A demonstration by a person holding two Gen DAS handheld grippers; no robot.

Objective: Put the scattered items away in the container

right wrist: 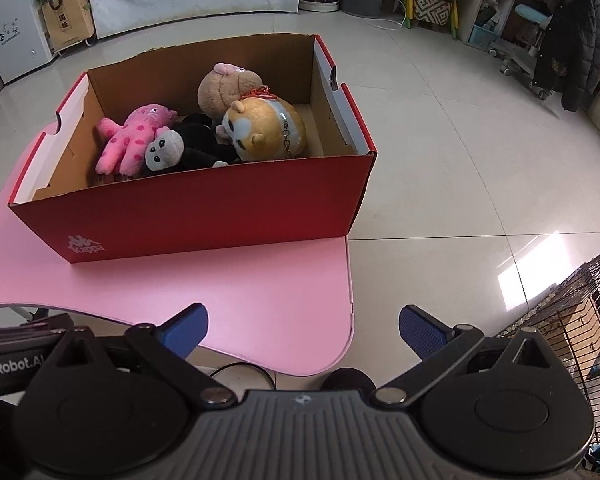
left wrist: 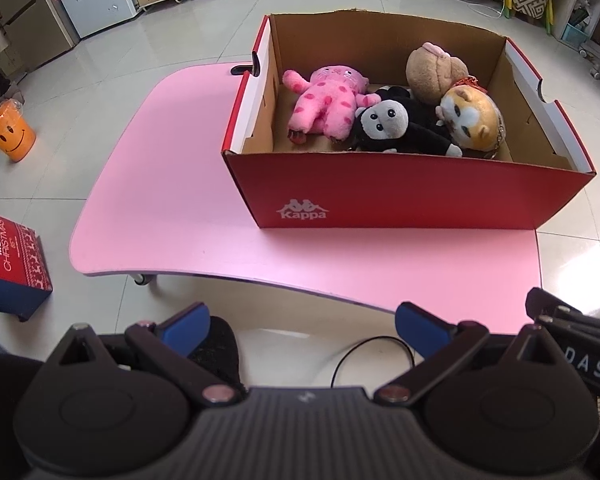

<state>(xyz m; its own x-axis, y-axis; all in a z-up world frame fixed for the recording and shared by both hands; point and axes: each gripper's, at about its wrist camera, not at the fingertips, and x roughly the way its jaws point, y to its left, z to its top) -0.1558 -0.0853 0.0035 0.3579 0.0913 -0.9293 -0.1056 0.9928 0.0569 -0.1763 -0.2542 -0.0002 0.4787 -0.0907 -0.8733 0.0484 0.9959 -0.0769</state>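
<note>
a red shoebox (left wrist: 400,196) marked kappa was seen standing on the far right part of a pink table (left wrist: 172,184), its top open. four plush toys were held inside it. a pink spotted plush (left wrist: 324,100) was laid on its back toward the box's left side. a black monkey plush (left wrist: 396,124) with a grey face was laid just beside it, touching it, near the front wall. an orange-and-white cat plush (left wrist: 470,118) with a metal chain was found at the right, pressed against the monkey, and a tan round plush (left wrist: 432,68) was propped behind it against the back wall.

the left gripper (left wrist: 302,330) was held low over the table's near edge, well apart from the box, its blue pads (left wrist: 186,330) spread wide with nothing between them. the right gripper (right wrist: 304,330) was likewise held back at the near right corner of the table, its jaws released and empty. part of the other tool's black body was seen at the edge of each view.

on the tiled floor to the left, an orange smiley bucket (left wrist: 12,136) and a christmas gift box (left wrist: 10,256) were seen. a black cable (left wrist: 364,354) was noted under the table's edge.
</note>
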